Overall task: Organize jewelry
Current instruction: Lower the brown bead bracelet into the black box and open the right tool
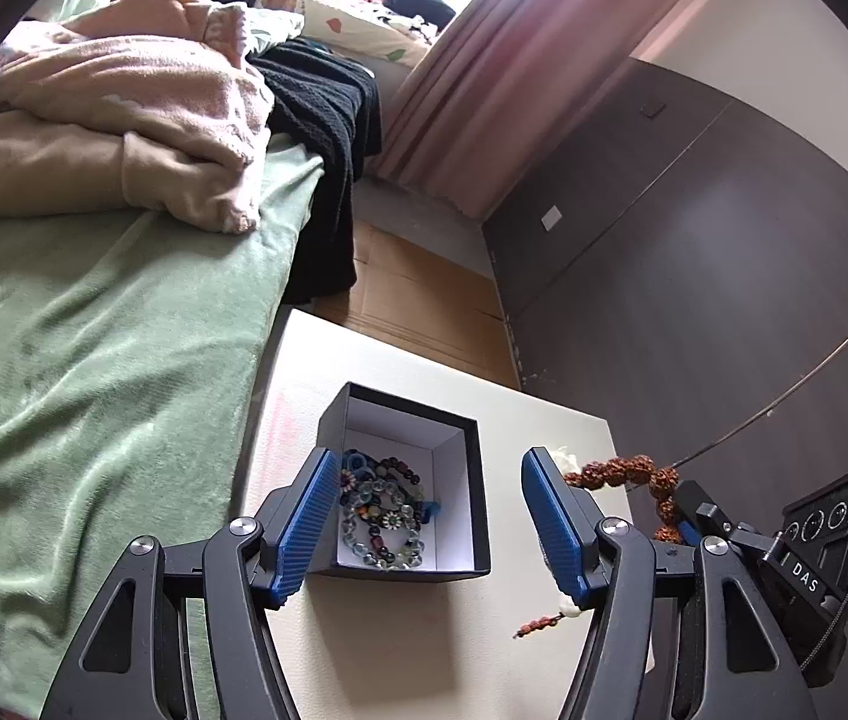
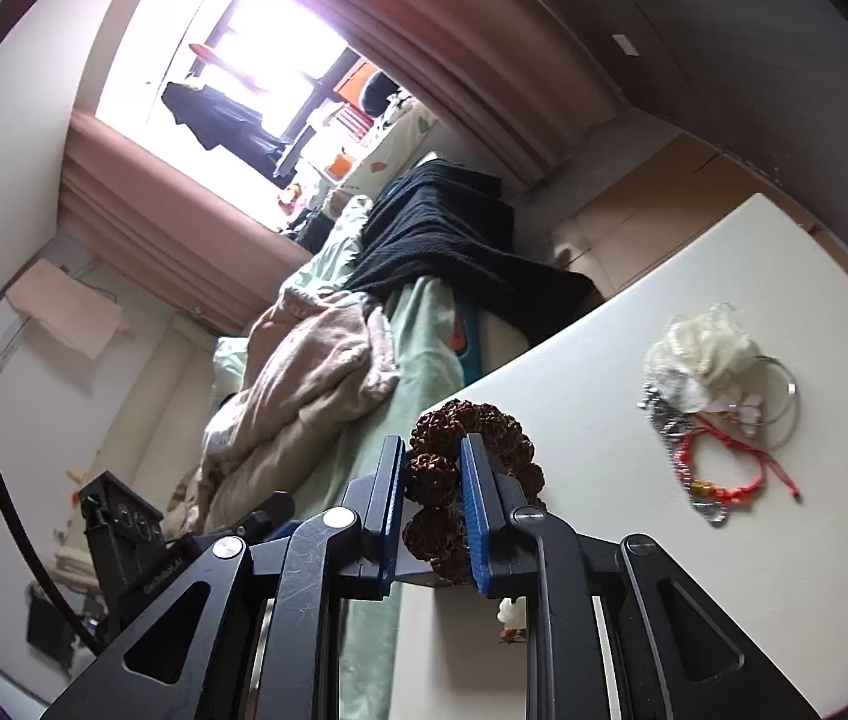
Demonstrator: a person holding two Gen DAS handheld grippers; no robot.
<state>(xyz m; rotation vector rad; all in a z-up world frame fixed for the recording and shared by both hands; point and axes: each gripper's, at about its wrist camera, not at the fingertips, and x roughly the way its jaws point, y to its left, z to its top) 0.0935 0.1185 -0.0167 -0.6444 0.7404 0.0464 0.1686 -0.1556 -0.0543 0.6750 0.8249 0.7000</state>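
Two grippers: left gripper open, hiding box beads; right gripper clamps brown bracelet.

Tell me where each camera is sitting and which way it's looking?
Left wrist view: sits on the left gripper, looks down at the black box of bead bracelets; its open blue fingers show.
Right wrist view: sits on the right gripper, tilted, looks across the table towards the bed; its fingers pinch the brown seed bracelet.
Both show the white table, that brown bracelet, the bed and the other gripper.
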